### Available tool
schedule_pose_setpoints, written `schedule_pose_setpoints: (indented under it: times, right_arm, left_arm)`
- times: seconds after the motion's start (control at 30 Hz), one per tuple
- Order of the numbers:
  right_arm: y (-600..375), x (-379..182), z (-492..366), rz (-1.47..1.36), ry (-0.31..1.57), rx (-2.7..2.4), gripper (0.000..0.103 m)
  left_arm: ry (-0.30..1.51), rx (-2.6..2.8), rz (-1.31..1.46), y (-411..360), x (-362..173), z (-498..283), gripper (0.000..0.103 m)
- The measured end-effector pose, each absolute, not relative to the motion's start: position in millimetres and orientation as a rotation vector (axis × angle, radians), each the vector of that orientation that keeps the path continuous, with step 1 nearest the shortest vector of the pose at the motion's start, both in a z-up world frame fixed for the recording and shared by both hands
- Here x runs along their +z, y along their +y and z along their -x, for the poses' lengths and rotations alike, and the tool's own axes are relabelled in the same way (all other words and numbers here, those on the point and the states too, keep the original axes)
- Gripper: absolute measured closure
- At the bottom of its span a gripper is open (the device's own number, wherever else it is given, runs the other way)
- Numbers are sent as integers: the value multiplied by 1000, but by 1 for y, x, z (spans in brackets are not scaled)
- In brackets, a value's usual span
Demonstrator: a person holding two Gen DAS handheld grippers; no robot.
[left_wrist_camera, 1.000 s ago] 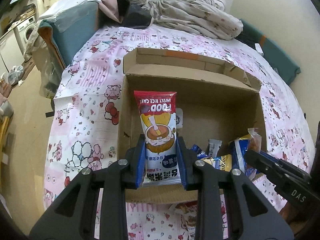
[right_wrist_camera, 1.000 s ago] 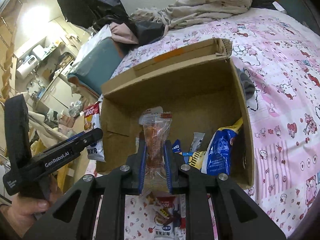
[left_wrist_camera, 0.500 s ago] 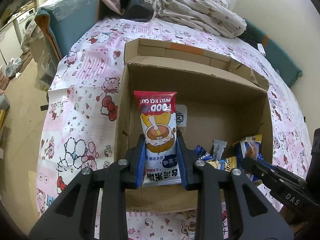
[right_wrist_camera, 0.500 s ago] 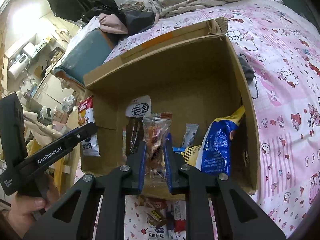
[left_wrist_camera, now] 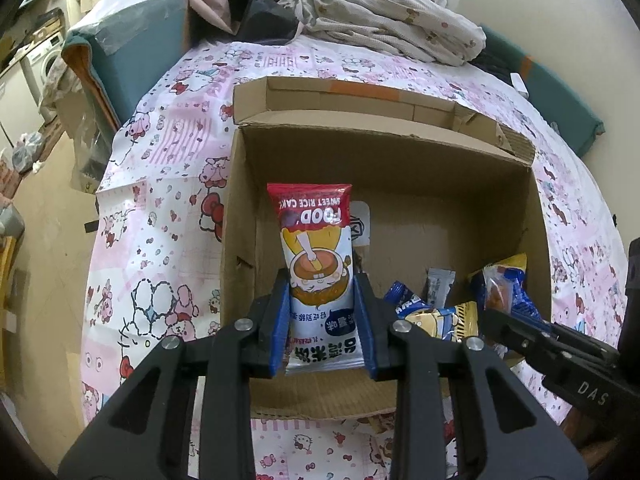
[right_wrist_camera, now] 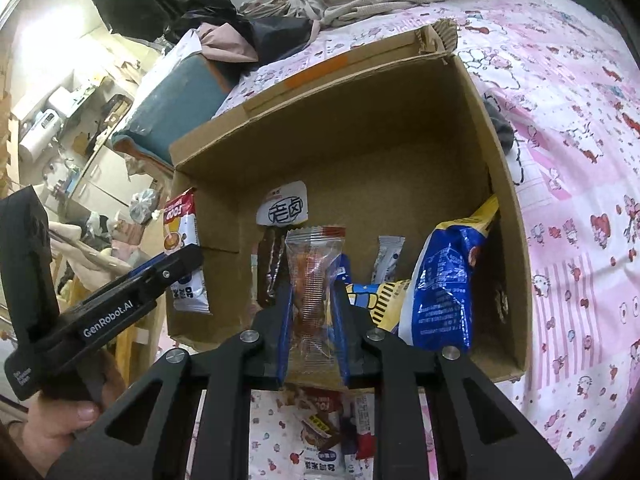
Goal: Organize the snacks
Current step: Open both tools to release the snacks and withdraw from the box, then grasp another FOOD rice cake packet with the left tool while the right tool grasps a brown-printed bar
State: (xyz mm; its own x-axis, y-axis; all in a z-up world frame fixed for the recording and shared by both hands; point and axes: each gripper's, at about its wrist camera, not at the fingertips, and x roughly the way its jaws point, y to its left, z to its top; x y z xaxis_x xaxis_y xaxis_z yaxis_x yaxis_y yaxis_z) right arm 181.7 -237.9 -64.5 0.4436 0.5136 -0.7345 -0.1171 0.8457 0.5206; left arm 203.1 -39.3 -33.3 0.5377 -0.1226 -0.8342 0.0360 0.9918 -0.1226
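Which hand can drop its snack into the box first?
Probably the right. The right gripper holds its clear-wrapped snack over the cardboard box, near the packets already inside. The left gripper holds the rice cake packet closer to the box's left wall.

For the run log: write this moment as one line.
left hand-held gripper: shut on rice cake packet | right hand-held gripper: shut on clear snack packet | both over cardboard box

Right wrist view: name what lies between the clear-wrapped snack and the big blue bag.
In the right wrist view, a yellow-and-blue packet and a small grey sachet lie between clear-wrapped snack and blue bag.
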Motion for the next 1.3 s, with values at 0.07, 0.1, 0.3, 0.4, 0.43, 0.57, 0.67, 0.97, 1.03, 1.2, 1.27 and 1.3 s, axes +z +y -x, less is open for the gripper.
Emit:
schedule_pose_setpoints:
  times: [0.07, 0.1, 0.3, 0.4, 0.43, 0.57, 0.67, 0.97, 1.03, 1.2, 1.27, 1.3]
  right_arm:
    - [-240, -64, -182, -445, 1041, 410, 81]
    - [-240, -64, -182, -451, 1040, 413, 81]
    - [-249, -60, -182, -496, 1013, 411, 39]
    - [-250, -57, -182, -493, 1002, 411, 37]
    - [-251, -57, -182, -497, 1002, 408, 37]
    - [-253, -54, -182, -497, 999, 404, 37]
    - [-255, -48, -179, -493, 980, 402, 37]
    - [-265, -35, -155, -524, 956, 388, 37]
    - [-267, -31, -147, -515, 949, 386, 37]
    - [-270, -28, -136, -502, 954, 367, 37]
    - [-274, -29, -132, -522, 960, 358, 37]
    - [-275, -30, -129, -532, 963, 355, 37]
  left_arm:
    - [1001, -98, 94, -40, -33, -203, 64]
    - [1000, -94, 92, -40, -33, -203, 55]
    - [984, -90, 113, -38, -30, -199, 25]
    - [985, -87, 96, -40, -29, -198, 25]
    - [986, -87, 95, -41, -29, -198, 25]
    - [986, -103, 108, -39, -28, -194, 25]
    - [962, -105, 94, -37, -23, -187, 25]
    - [909, -153, 124, -32, -2, -162, 6]
    - [904, -144, 132, -31, 0, -155, 4]
    - [928, -123, 122, -29, -1, -138, 4]
    - [936, -117, 117, -26, -2, -130, 4]
    - [941, -114, 118, -25, -3, -128, 4]
